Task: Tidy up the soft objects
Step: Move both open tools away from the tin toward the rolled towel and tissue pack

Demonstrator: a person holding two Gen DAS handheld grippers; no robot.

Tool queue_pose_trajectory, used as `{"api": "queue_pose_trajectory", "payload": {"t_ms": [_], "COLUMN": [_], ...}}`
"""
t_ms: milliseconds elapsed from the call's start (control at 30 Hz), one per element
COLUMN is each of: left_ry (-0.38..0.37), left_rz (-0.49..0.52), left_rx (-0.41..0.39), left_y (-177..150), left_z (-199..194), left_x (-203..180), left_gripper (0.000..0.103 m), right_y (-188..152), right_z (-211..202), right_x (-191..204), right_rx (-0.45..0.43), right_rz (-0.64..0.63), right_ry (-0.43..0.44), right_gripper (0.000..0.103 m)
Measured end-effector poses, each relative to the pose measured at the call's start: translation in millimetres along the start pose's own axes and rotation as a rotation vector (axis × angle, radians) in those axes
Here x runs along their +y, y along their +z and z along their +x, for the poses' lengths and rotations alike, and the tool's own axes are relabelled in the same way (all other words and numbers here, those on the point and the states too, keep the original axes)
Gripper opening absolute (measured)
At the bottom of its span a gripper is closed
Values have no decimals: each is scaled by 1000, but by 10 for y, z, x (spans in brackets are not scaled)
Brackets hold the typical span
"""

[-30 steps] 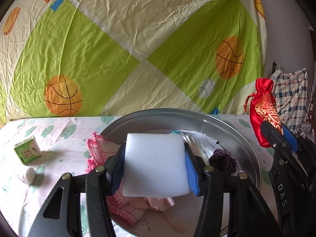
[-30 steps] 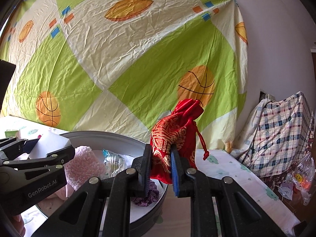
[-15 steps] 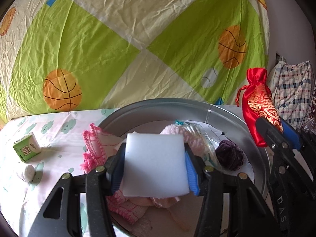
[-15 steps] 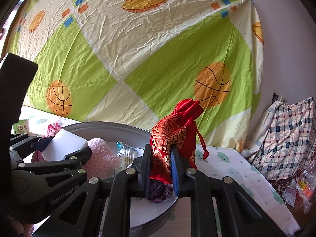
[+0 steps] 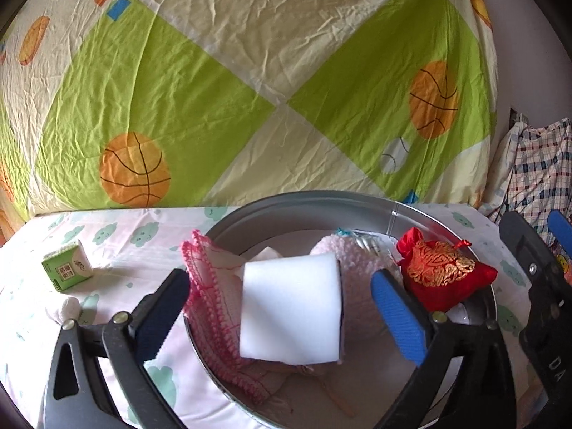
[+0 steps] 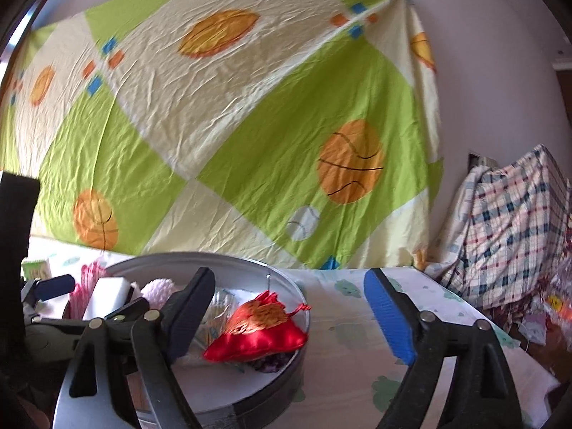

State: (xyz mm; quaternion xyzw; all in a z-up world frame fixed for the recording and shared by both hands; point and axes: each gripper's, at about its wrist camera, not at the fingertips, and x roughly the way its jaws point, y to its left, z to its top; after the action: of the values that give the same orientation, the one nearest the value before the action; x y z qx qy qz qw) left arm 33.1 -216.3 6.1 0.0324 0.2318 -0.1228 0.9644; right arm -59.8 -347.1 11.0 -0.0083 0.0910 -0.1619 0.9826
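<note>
A round metal tub (image 5: 307, 202) (image 6: 228, 262) stands on the cloud-print sheet. In it lie a white sponge block (image 5: 289, 307) (image 6: 107, 295), a pink crocheted cloth (image 5: 211, 304), a fluffy pink ball (image 5: 352, 250) and a red embroidered pouch (image 5: 443, 277) (image 6: 259, 332) on the tub's right side. My left gripper (image 5: 282, 307) is open, its jaws spread on either side of the sponge and apart from it. My right gripper (image 6: 289, 314) is open and empty just above and right of the pouch.
A green carton (image 5: 66, 266) and a small white roll (image 5: 66, 309) lie on the sheet left of the tub. A basketball-print sheet (image 5: 250, 89) hangs behind. A plaid-covered pile (image 6: 507, 232) stands at the right.
Both grippers opened. The sponge dropped from the left gripper into the tub, and the red pouch dropped from the right gripper onto the tub's right side.
</note>
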Motion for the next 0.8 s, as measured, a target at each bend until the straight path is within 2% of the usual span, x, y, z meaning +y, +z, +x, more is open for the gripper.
{"api": "queue_pose_trajectory", "payload": {"t_ms": [200,300,400,500,800], "left_ry": [16,17,51,81,86], "left_rz": [-3,-31,-29,-14,-32], "left_rx": [-33,-41,-63,-68,-56], "left_y": [18,10,-3,-30,-93], "left_z": [-76,-103,-141,-149,-222], "left_x": [36,111,148,178,375], "left_gripper": [102,102,102,102,102], "right_y": [18,16,16,24,28], "right_z": [-34,-100,-161,-201,-307], "right_x": [-139,-236,-286,-280,-287], "right_rx": [-16,-50,-85,-105,-150], "right_rz": [79,152,198,202,208], "right_ry": [-36,-49,-63,-73,-122], "right_gripper": [88,88,88,88,88]}}
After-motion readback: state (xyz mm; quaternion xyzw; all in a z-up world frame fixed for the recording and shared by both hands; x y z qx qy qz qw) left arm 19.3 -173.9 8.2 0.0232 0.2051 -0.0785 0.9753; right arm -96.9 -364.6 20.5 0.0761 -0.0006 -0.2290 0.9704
